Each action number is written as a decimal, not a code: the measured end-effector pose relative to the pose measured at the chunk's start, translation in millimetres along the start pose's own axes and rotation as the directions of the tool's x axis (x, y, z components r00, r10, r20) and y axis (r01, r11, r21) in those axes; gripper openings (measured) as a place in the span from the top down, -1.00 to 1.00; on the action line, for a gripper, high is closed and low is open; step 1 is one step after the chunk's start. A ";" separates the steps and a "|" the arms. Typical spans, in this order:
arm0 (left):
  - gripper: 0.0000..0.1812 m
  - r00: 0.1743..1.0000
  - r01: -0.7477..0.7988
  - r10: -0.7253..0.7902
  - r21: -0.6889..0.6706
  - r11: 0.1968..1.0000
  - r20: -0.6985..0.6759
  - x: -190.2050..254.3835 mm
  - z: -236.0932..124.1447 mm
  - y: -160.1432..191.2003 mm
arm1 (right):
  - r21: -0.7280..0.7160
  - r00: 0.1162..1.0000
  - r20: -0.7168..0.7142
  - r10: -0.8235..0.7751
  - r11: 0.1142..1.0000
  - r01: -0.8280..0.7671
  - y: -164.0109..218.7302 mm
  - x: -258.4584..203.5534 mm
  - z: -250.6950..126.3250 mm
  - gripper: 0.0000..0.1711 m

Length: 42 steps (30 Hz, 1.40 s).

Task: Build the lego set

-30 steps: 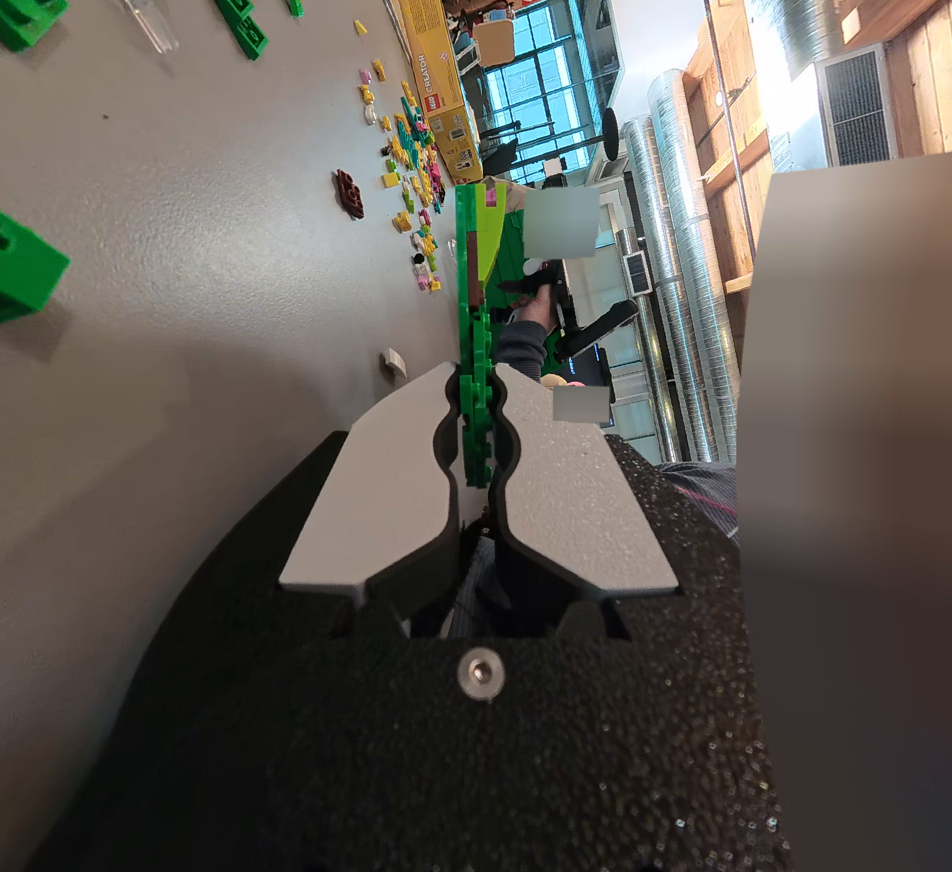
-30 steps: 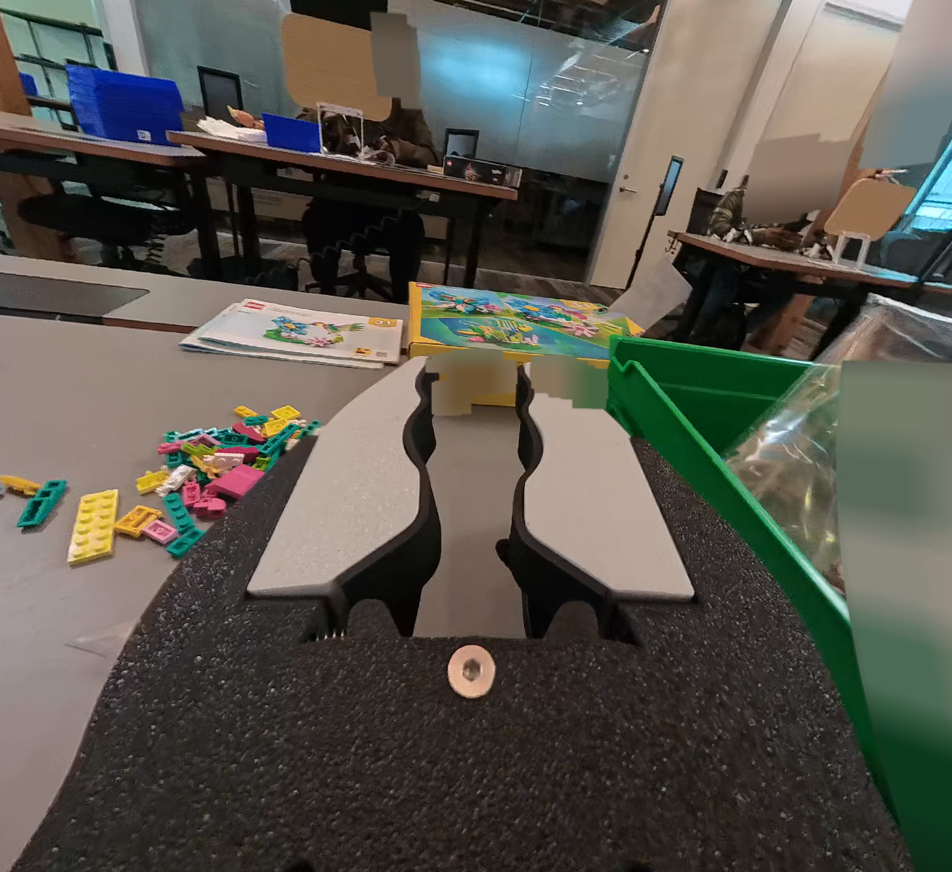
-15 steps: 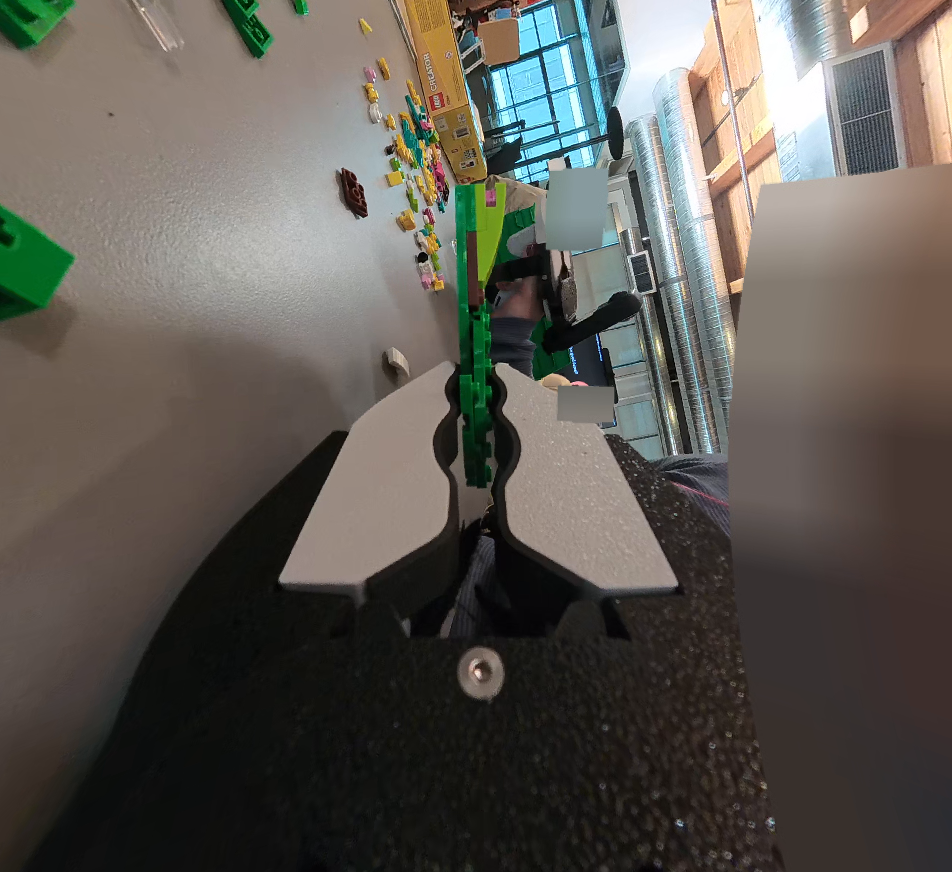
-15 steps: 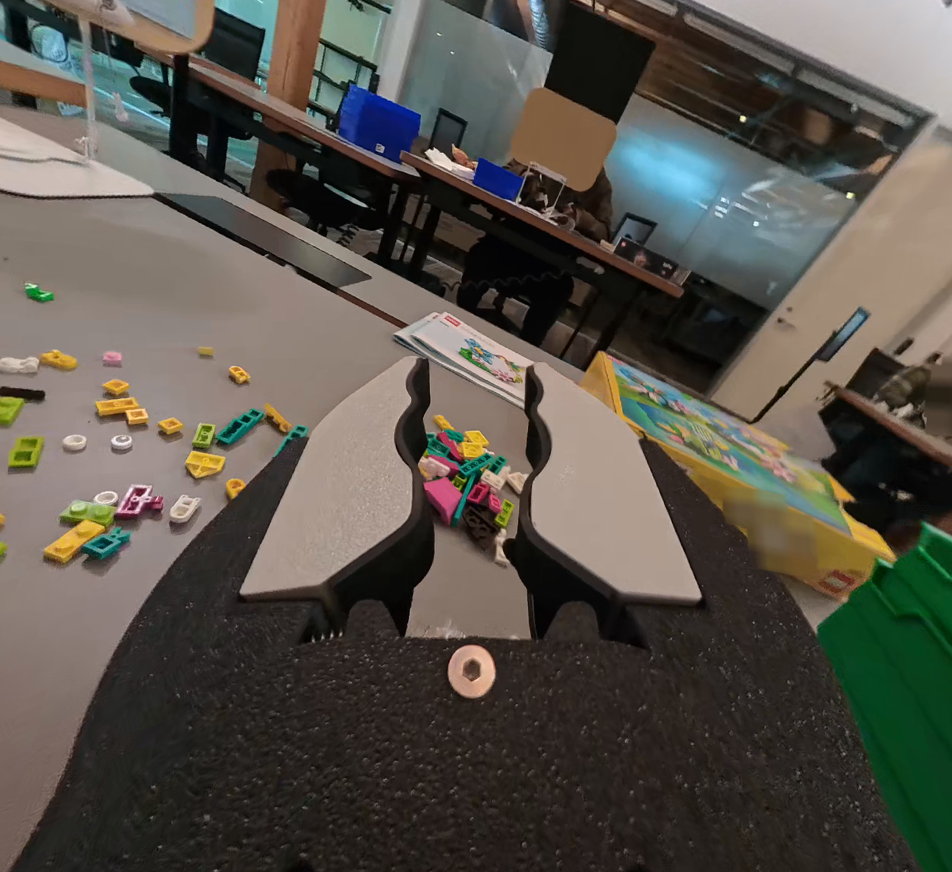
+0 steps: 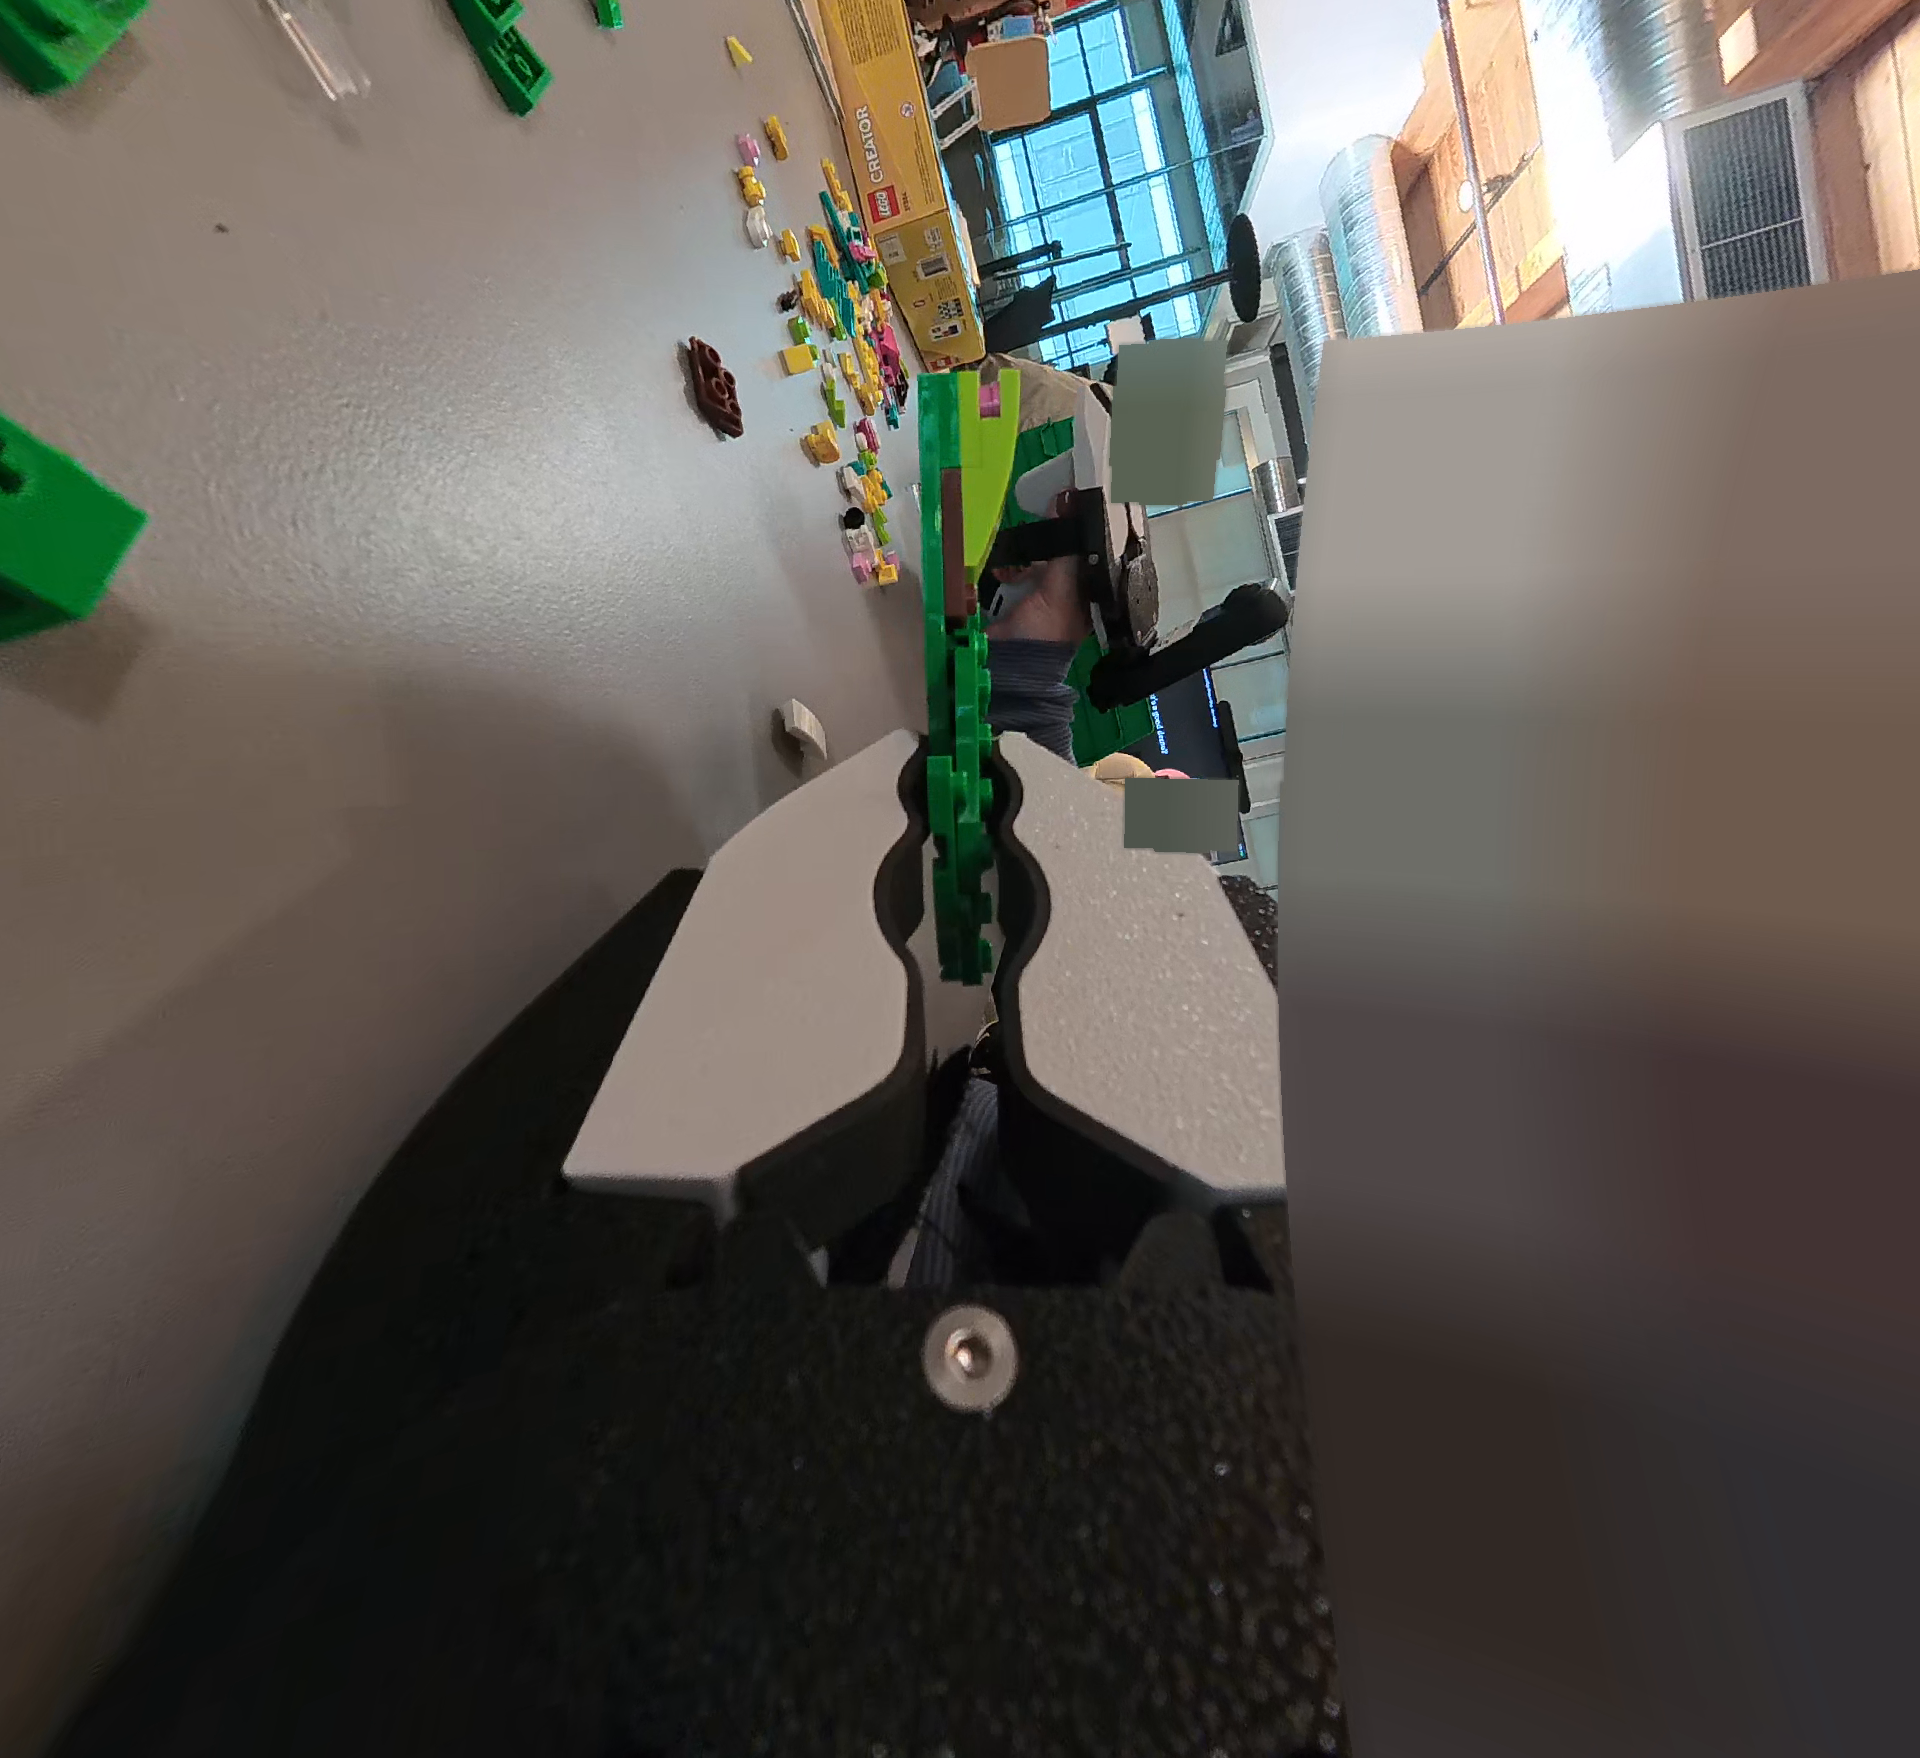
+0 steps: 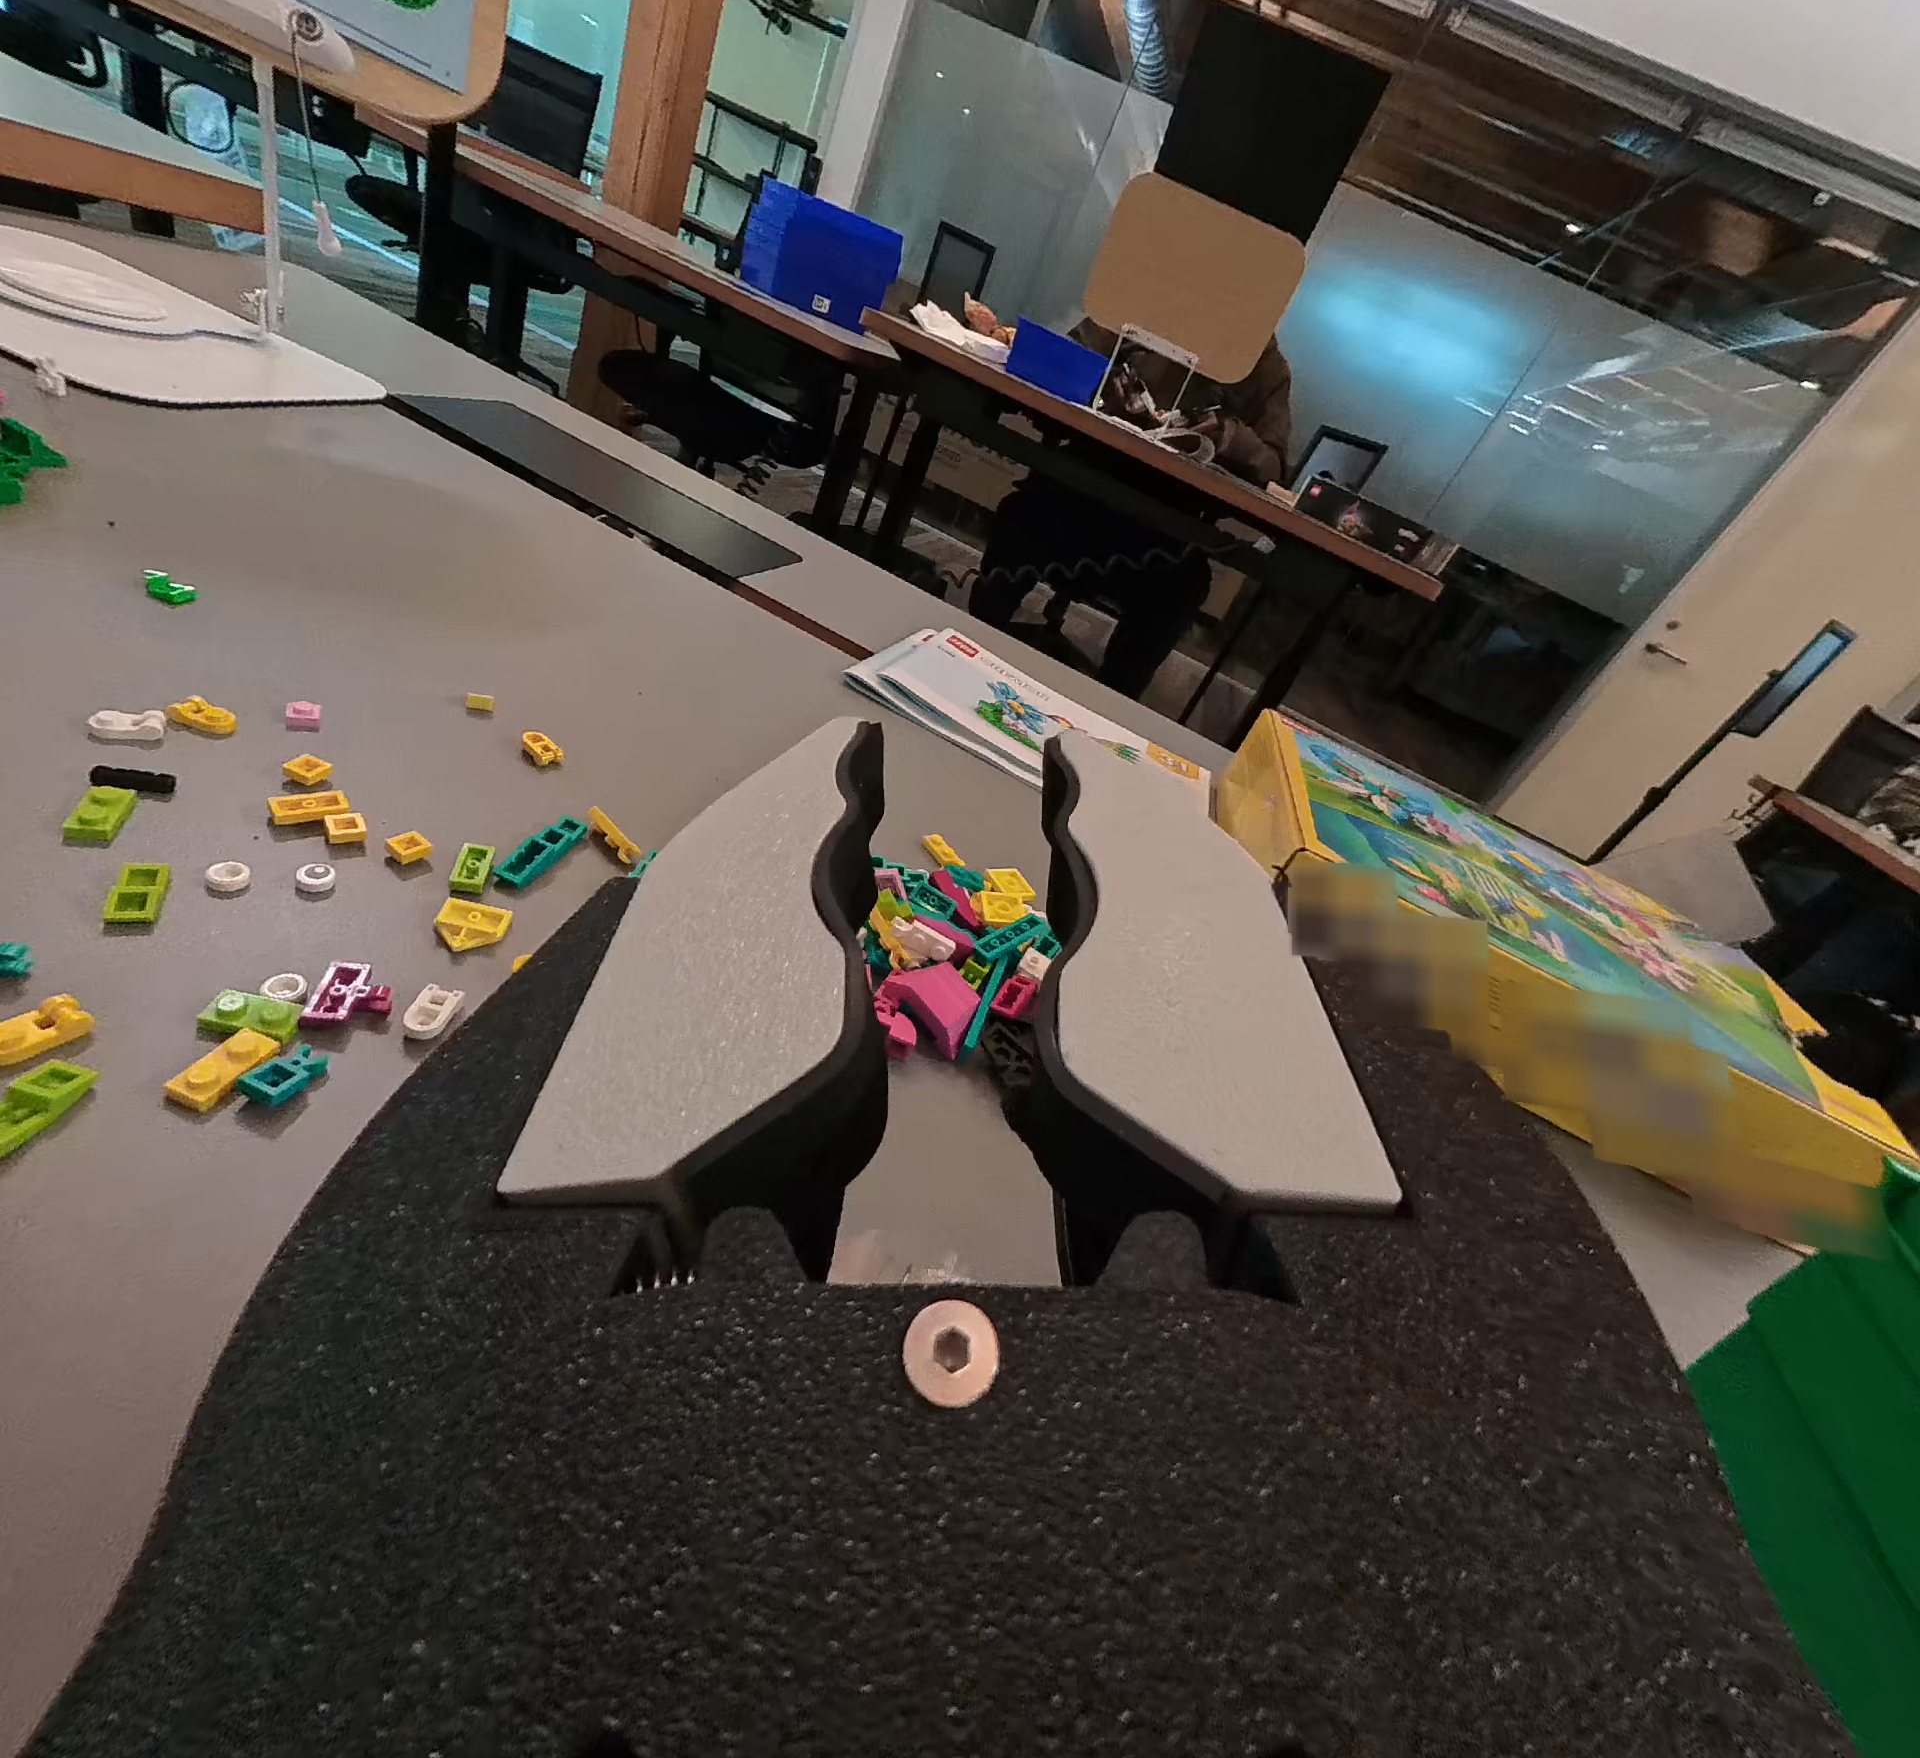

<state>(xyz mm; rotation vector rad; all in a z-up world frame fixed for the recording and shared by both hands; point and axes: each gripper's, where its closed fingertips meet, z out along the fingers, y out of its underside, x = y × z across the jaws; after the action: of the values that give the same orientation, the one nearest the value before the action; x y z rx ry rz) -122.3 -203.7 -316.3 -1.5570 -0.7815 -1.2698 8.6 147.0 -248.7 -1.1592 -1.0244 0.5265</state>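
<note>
My left gripper (image 5: 961,861) pinches the flat green brick assembly (image 5: 954,669) at centre frame; my right gripper (image 6: 961,887) jaws spread over mixed small bricks (image 6: 951,945).

Glass partitions (image 6: 1475,420), timber posts (image 6: 665,25) — office desks (image 6: 1143,451)

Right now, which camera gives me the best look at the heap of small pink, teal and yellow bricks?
The right wrist view: the heap of small pink, teal and yellow bricks lies close, framed between the open right gripper. The left wrist view shows it only far off and tiny, beside the yellow cardboard box.
</note>
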 end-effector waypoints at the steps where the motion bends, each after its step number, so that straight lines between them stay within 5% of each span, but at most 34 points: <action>1: 0.91 1.000 0.000 0.000 0.001 1.000 0.001 -0.1 -0.1 0.0 | -0.001 1.000 0.000 0.000 1.000 0.000 0.1 0.0 0.1 0.67; 33: 0.91 1.000 0.006 -0.006 0.016 1.000 -0.012 1.3 -1.1 -1.9 | -0.011 0.999 -0.002 0.044 0.999 -0.044 5.0 4.0 1.3 0.66; 38: 0.91 1.000 0.011 -0.011 0.024 1.000 -0.008 0.6 -0.8 -3.7 | -0.130 0.960 0.265 0.091 0.990 -0.059 0.2 -53.2 16.2 0.69; 42: 0.91 1.000 0.008 -0.008 0.026 1.000 -0.010 1.0 -1.0 -3.8 | -0.260 0.747 0.611 0.261 0.958 -0.122 -51.9 -153.3 53.9 0.75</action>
<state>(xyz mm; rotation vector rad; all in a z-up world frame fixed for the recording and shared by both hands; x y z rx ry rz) -125.7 -203.4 -314.3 -1.5272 -0.7960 -1.2672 -118.3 33.4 -257.0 -1.3079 -1.5862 1.0563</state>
